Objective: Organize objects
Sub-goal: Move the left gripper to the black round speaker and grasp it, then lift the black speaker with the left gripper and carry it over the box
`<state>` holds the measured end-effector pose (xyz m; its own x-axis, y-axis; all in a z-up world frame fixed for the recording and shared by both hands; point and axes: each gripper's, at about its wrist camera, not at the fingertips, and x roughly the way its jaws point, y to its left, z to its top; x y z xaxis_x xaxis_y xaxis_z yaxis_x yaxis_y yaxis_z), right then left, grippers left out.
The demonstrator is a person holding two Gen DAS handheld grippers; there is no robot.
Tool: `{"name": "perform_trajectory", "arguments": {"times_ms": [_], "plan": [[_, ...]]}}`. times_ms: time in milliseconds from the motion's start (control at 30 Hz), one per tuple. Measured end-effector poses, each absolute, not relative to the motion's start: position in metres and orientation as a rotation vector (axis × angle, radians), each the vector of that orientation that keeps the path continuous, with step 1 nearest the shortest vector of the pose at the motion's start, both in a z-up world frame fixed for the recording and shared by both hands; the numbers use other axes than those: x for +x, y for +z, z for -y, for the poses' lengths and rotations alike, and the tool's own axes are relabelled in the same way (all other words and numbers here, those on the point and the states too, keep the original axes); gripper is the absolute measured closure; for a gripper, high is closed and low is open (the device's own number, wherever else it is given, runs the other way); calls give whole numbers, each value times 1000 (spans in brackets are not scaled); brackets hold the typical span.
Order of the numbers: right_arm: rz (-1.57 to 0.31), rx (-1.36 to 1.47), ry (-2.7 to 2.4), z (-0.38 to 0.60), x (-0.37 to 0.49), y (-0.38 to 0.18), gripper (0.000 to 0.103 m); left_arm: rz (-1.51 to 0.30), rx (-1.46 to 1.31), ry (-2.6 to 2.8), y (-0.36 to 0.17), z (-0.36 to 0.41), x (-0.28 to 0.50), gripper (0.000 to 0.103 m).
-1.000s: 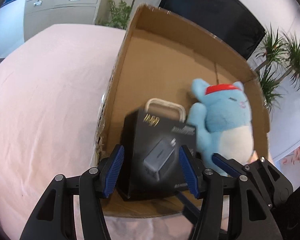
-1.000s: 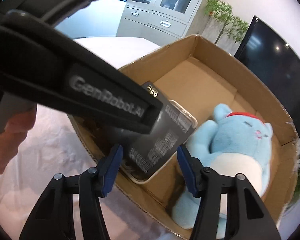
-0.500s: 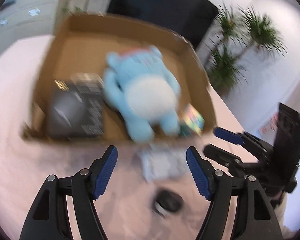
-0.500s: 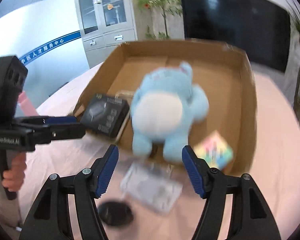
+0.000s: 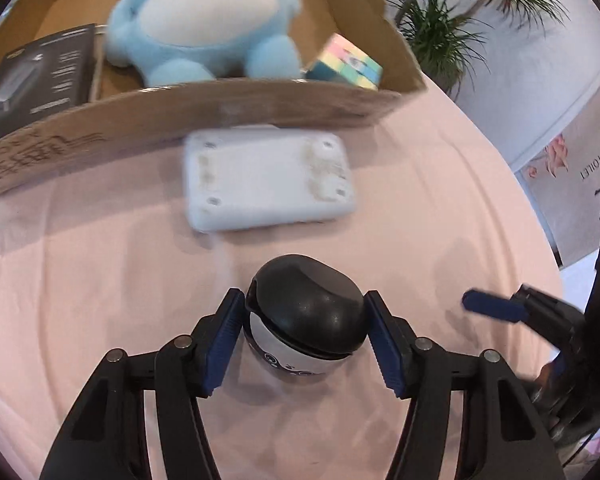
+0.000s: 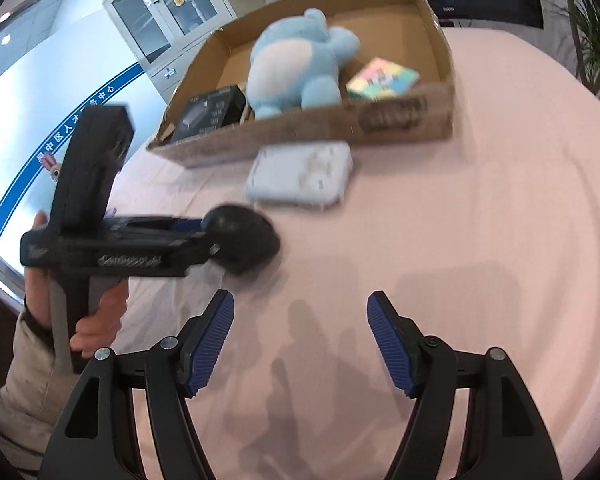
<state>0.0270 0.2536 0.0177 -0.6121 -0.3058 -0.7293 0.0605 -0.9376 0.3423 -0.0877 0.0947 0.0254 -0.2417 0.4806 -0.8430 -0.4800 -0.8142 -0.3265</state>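
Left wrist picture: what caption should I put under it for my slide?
Left gripper straddles a black-and-white round gadget on the pink tablecloth, near a white pad and cardboard box.

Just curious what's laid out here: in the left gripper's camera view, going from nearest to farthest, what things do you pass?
Black-and-white round gadget between the left gripper fingers → white flat device → cardboard box front wall → blue plush toy.

My left wrist camera looks steeply down, close over the counter; my right wrist camera sits farther back, angled down, facing the same way; both views share the cardboard box beyond.
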Motion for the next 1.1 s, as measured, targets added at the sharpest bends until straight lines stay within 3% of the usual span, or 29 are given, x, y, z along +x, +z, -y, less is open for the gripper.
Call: {"name": "perform_trajectory", "arguments": {"times_ms": [333, 433, 500, 1100], "plan": [[457, 1329, -2571, -242, 66, 1, 32, 193, -1407, 1788, 12, -121, -20, 43], [496, 1281, -2572, -238, 73, 1, 33, 207, -1412, 1774, 12, -119, -14, 43], [523, 1264, -2558, -237, 74, -2, 39, 208, -1409, 1766, 13, -119, -14, 43], [461, 1264, -2584, -222, 65, -7, 37, 173, -1369, 1791, 15, -113, -7, 43]]}}
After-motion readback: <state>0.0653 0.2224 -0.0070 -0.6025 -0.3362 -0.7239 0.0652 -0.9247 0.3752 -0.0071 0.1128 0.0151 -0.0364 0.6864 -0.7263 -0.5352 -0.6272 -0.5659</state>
